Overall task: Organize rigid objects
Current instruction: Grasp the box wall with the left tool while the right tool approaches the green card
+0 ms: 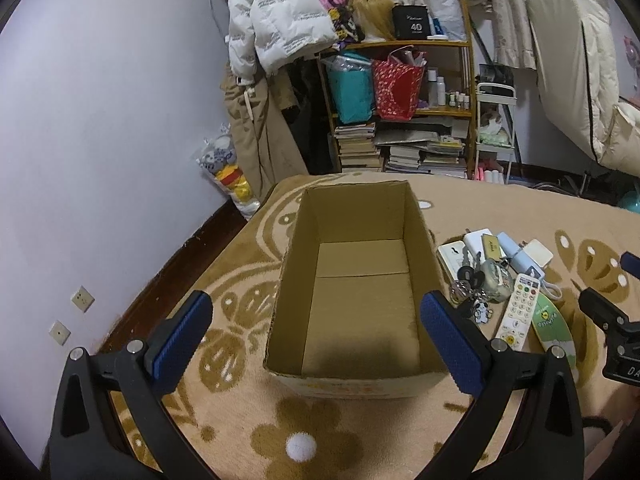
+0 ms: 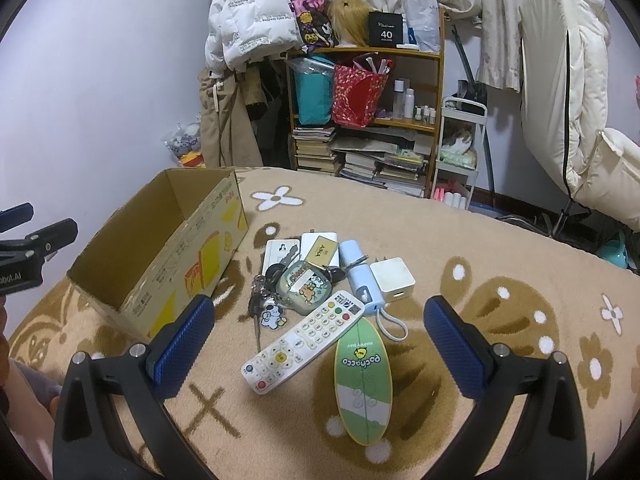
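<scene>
An empty open cardboard box (image 1: 296,280) (image 2: 160,248) sits on the flower-patterned blanket. My left gripper (image 1: 316,320) hangs open above its near end. To the box's right lies a pile of small objects: a white remote (image 2: 304,344) (image 1: 520,312), a green oval Pochacco board (image 2: 362,380) (image 1: 556,328), keys with a charm (image 2: 260,300), a round cartoon case (image 2: 306,286), a light blue power bank (image 2: 362,280), a white charger cube (image 2: 392,280) and white cards (image 2: 320,248). My right gripper (image 2: 318,320) is open over the remote and holds nothing.
The blanket (image 2: 500,240) covers a bed. Beyond it stand a wooden shelf (image 2: 400,124) with bags, bottles and stacked books, hanging coats (image 2: 236,40), and a white cart (image 2: 460,148). A folded cream chair (image 2: 572,120) is at the right. A wall (image 1: 100,120) runs along the left.
</scene>
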The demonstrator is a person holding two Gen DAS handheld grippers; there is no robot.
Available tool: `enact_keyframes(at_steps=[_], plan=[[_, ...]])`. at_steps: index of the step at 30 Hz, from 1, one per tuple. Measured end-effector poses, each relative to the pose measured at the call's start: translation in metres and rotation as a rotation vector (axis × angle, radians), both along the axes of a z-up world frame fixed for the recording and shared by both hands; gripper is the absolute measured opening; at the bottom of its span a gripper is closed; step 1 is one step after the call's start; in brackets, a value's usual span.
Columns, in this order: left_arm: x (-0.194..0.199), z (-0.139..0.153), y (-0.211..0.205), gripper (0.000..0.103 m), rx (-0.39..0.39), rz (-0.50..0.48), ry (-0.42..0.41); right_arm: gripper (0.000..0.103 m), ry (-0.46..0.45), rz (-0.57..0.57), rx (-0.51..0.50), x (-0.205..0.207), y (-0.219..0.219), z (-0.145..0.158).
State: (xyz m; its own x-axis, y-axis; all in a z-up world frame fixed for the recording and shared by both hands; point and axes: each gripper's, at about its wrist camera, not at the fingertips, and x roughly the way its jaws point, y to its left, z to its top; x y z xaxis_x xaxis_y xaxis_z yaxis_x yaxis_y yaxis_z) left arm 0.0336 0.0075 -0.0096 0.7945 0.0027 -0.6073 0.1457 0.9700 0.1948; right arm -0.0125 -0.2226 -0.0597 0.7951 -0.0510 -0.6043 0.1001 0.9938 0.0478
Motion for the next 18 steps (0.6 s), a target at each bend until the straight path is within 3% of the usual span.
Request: enact_keyframes(at_steps=[10,15,18], plan=[[0.041,0.001,0.009,0.103,0.037,0.017,0.046,0.103,0.038,-0.019,0.048,0.022,-0.017,0.001],[0.066,-0.011,0.017,0.103,0.017,0.024,0.136,0.103,0.068,-0.043,0.074,0.033,-0.026,-0.003],[0.082,-0.020,0.019,0.103,0.047,0.034,0.170,0.103,0.091,-0.052,0.077,0.039,-0.031,-0.007]])
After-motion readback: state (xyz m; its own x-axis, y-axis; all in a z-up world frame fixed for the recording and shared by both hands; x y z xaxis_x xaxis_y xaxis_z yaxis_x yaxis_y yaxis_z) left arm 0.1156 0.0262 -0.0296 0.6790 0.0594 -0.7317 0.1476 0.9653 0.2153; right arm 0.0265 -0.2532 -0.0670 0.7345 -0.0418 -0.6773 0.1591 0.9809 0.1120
